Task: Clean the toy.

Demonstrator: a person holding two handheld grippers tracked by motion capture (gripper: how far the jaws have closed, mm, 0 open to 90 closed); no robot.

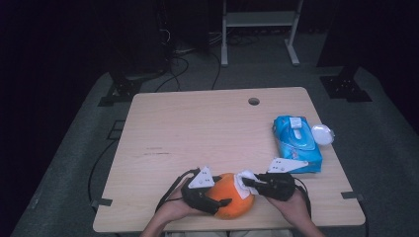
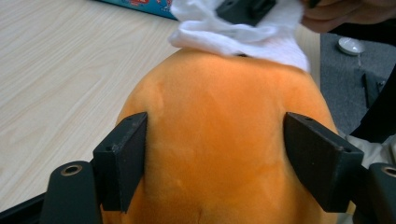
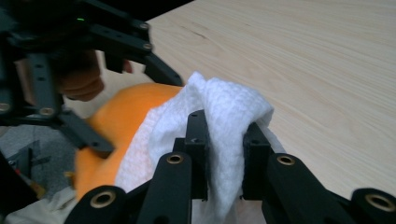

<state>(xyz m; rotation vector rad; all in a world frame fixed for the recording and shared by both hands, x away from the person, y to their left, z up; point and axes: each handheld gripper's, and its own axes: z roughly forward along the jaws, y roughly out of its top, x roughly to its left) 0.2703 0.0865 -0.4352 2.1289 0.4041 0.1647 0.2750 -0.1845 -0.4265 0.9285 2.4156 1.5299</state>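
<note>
A: Orange plush (image 2: 224,140) sits at near table (image 1: 197,128) edge, left gripper (image 1: 217,200) jaws clamped on its 2 sides, so it stays put for wiping

B: Right gripper (image 3: 224,154) pinches white wipe (image 3: 229,121) tight, wipe resting on plush top; wipe pack (image 1: 296,143) just beyond

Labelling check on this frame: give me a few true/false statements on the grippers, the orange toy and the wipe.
1. The left gripper has its fingers on either side of the orange plush toy. True.
2. The right gripper holds a white wipe between its fingers. True.
3. The wipe lies flat on the table, away from the toy. False: it is pressed against the toy's top.
4. The blue wipes pack sits at the table's left edge. False: it lies near the right edge.
5. The toy is by the table's near edge. True.
</note>
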